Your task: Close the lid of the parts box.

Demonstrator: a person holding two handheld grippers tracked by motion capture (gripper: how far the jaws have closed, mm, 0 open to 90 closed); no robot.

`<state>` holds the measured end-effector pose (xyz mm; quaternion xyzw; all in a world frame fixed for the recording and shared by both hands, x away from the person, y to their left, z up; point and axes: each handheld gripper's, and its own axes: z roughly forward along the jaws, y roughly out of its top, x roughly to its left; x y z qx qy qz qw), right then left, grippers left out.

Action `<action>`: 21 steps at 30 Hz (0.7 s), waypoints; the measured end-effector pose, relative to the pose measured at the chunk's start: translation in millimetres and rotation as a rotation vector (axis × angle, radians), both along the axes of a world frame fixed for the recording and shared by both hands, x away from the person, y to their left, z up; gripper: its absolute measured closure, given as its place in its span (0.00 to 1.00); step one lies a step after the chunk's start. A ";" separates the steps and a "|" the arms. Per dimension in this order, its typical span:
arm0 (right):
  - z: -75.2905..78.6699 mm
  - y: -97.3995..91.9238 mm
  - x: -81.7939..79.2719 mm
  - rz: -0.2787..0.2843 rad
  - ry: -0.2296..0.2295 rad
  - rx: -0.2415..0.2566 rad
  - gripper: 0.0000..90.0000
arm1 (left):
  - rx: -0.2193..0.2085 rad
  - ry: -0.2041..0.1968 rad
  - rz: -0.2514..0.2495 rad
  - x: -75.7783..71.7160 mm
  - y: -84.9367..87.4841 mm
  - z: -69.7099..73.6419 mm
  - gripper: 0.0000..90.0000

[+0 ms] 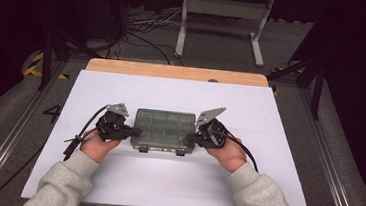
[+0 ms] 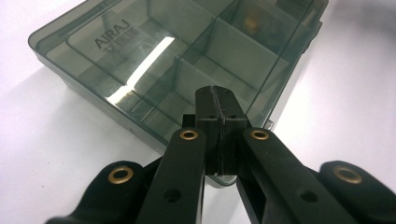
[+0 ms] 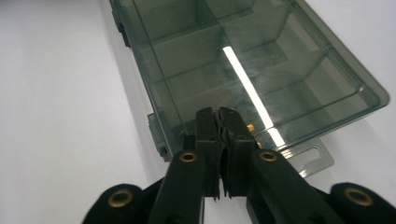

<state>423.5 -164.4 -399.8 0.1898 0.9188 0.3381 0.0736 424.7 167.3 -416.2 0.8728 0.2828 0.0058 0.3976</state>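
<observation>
Jaws: closed and empty on both, left gripper [image 1: 136, 131] and right gripper [image 1: 189, 139] | compartment box [image 1: 164, 130]: mid-tabletop, lid down, long axis spanning between them | reach: both equally near, 1 at each short end, latches [image 1: 143, 149] facing the person's edge.

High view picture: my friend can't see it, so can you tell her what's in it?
A see-through grey box with little compartments sits shut on a white table. A person's hands press the left gripper and right gripper, both shut, against its two ends.
</observation>
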 end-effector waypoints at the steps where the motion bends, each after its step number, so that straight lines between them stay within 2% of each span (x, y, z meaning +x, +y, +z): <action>1: 1.5 -0.7 -0.8 -0.001 -0.005 0.008 0.92 | -0.005 -0.001 -0.003 -0.4 0.2 1.3 0.99; 5: 9.5 -4.7 -3.8 -0.011 -0.038 0.031 0.81 | -0.036 -0.025 -0.002 -4.3 1.9 8.1 0.89; 12: 26.6 -16.2 -13.0 -0.039 -0.113 0.093 0.44 | -0.084 -0.054 0.011 -11.2 4.8 17.3 0.61; 13: 26.6 -16.2 -13.0 -0.039 -0.113 0.093 0.44 | -0.084 -0.054 0.011 -11.2 4.8 17.3 0.56; 14: 28.4 -18.2 -14.0 -0.055 -0.124 0.097 0.39 | -0.092 -0.063 0.014 -12.0 5.8 18.7 0.56; 16: 32.0 -23.9 -15.9 -0.079 -0.127 0.116 0.29 | -0.110 -0.066 0.023 -12.7 7.2 20.2 0.45; 18: 35.0 -29.8 -19.1 -0.089 -0.141 0.142 0.23 | -0.103 -0.087 0.049 -13.3 9.1 21.4 0.33; 20: 38.7 -37.9 -23.6 -0.098 -0.162 0.183 0.17 | -0.130 -0.084 0.073 -14.8 12.0 21.7 0.21; 21: 40.4 -42.0 -25.9 -0.101 -0.172 0.200 0.14 | -0.130 -0.084 0.073 -14.8 12.0 21.7 0.17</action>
